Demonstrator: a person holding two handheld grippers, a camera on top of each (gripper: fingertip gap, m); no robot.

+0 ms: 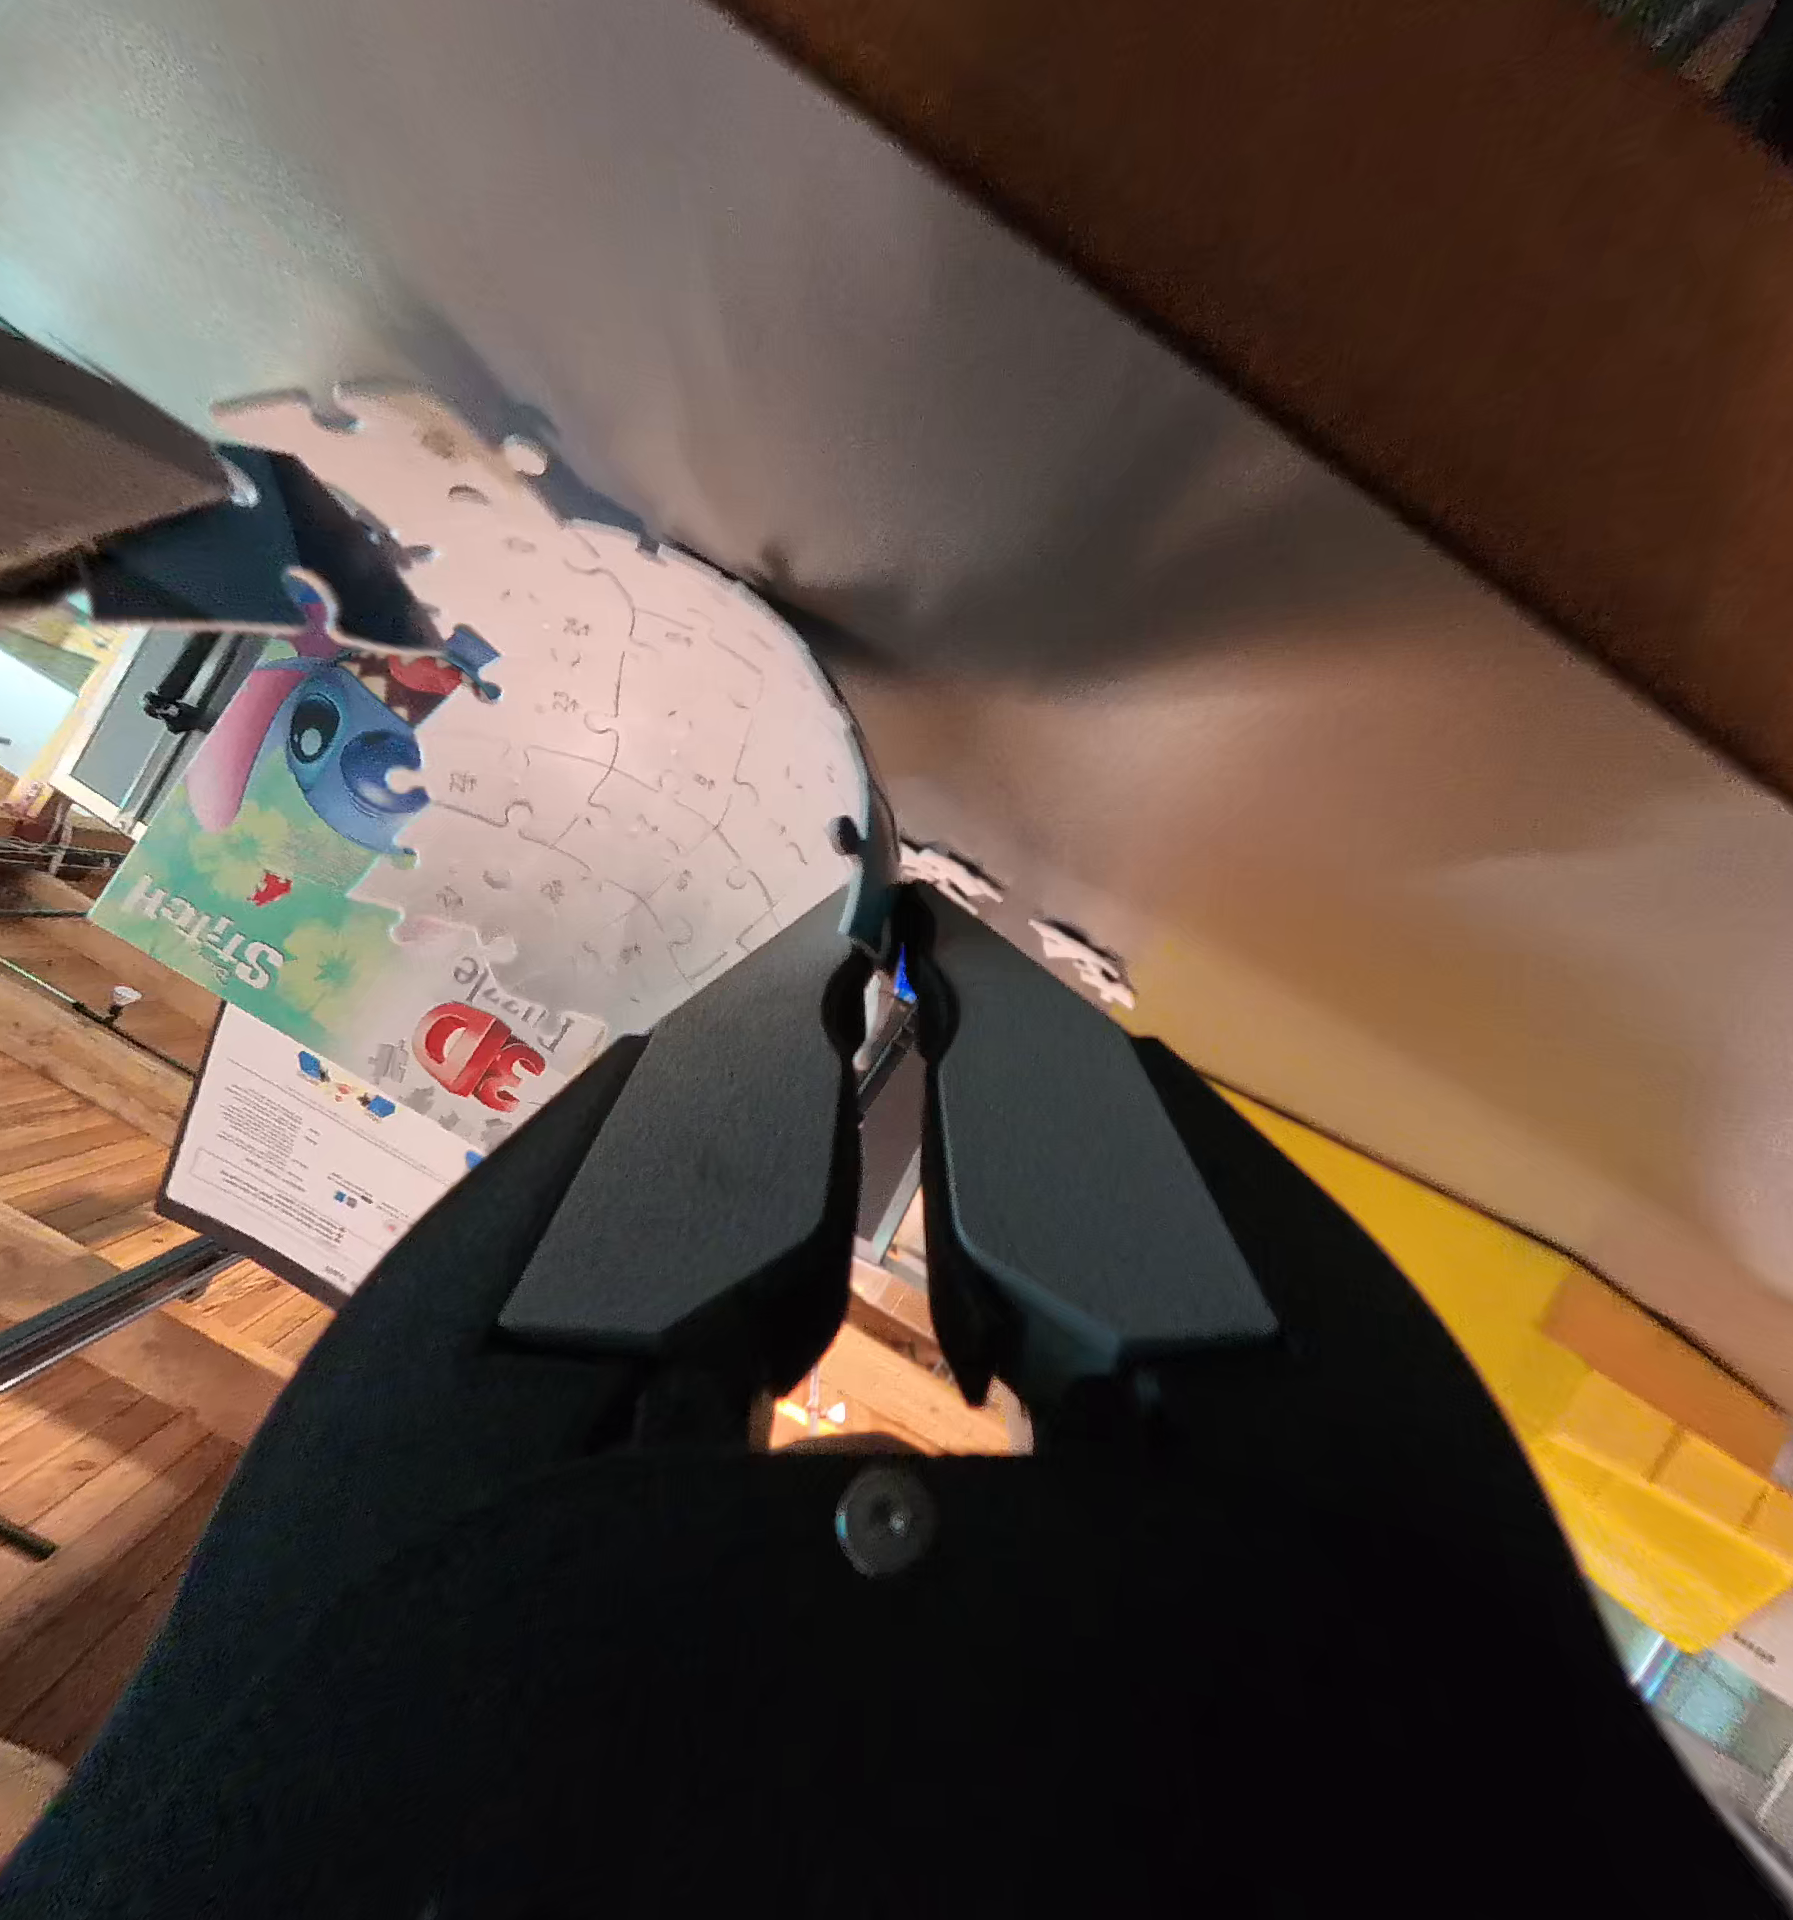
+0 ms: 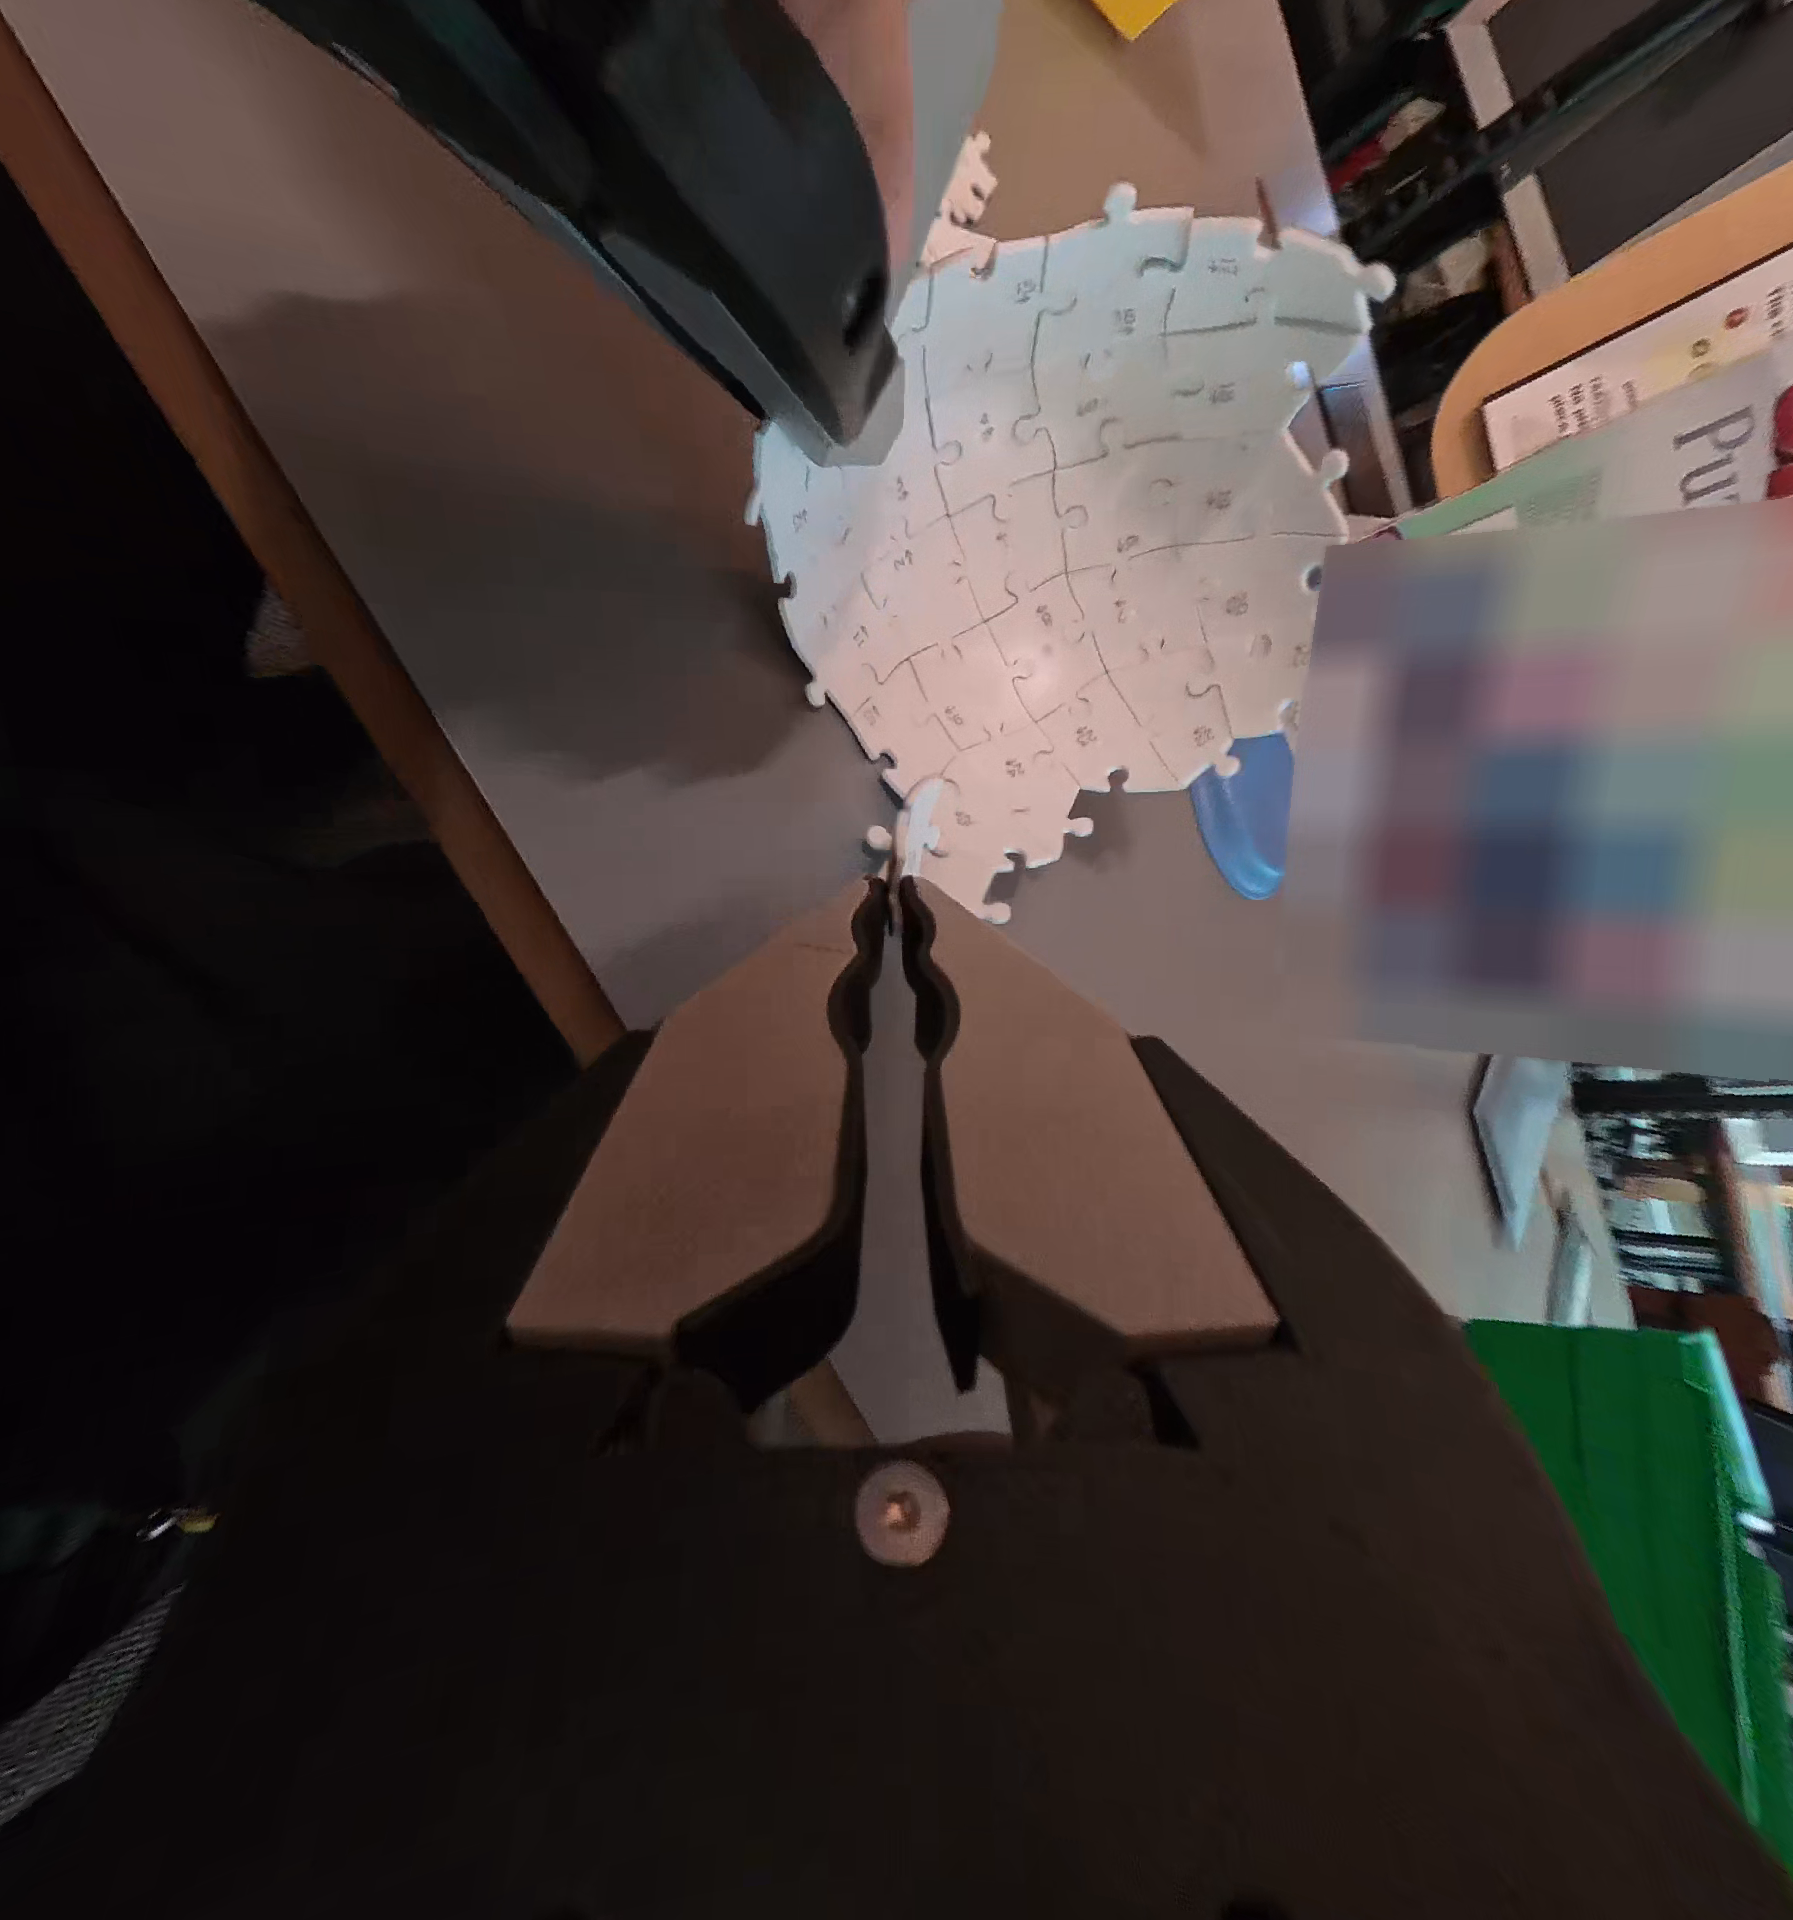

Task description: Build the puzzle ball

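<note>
Puzzle ball [image 2: 1058, 582], a half-built curved shell, hangs between both tongs: left tongs [image 1: 887, 935] clamp its rim, right tongs [image 2: 894, 888] pinch an edge piece [image 2: 921, 821]. Next, likely: press that piece home.

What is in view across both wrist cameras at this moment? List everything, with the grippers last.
Puzzle shell: one curved part-built section, white inner side showing, held up between both grippers.
Loose puzzle pieces: a few, white, on the table beyond the left gripper.
Puzzle box: one, green and white, standing behind the shell.
Blue curved part: one, beside the shell's lower edge.
Table: one, grey, brown edge.
Yellow blocks: several, far side.
Left gripper: black, shut on the shell's rim.
Right gripper: black, shut on an edge piece.
</note>
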